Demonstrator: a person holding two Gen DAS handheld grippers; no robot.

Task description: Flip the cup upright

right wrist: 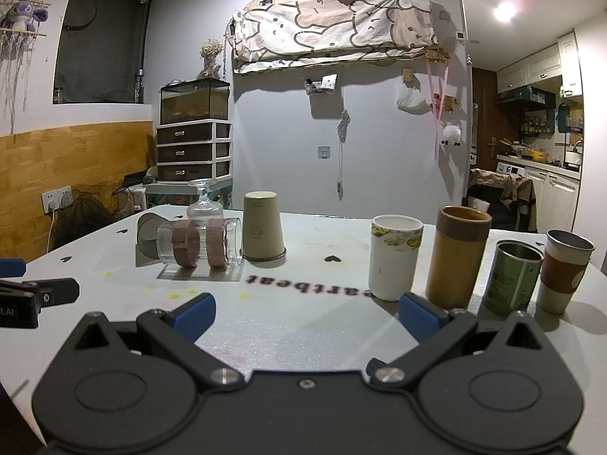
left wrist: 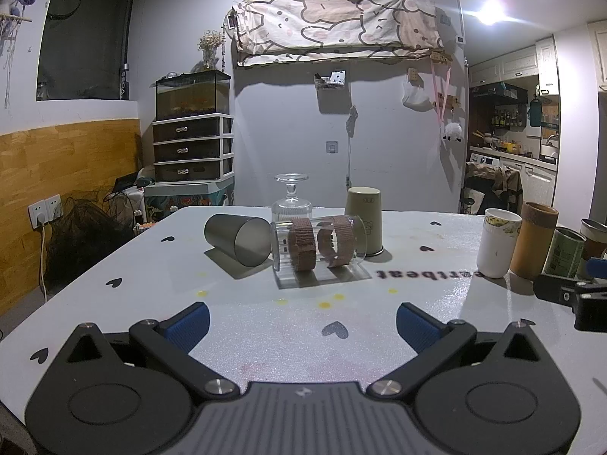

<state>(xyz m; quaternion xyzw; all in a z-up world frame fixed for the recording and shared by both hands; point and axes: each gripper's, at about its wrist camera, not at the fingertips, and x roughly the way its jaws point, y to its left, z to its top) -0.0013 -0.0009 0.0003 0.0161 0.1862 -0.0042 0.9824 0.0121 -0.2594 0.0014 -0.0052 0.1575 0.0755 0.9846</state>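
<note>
While both tongs, left (left wrist: 301, 320) and right (right wrist: 307, 313), gape wide and empty, a clear glass cup (left wrist: 318, 247) lies sideways at centre frame on the surface (left wrist: 265, 326). Likely rigid, slick and breakable, it seems best gripped across its two brown fabric bands (left wrist: 301, 249).

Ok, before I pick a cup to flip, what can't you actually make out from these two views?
- Grey tumbler, right wrist view: mostly hidden behind the clear glass lying on its side.
- Goblet, both views: its rim is hidden behind that glass.
- Steel sleeved cup, left wrist view: cut off by the frame edge.
- Table print: its start is hidden behind the white cup.
</note>
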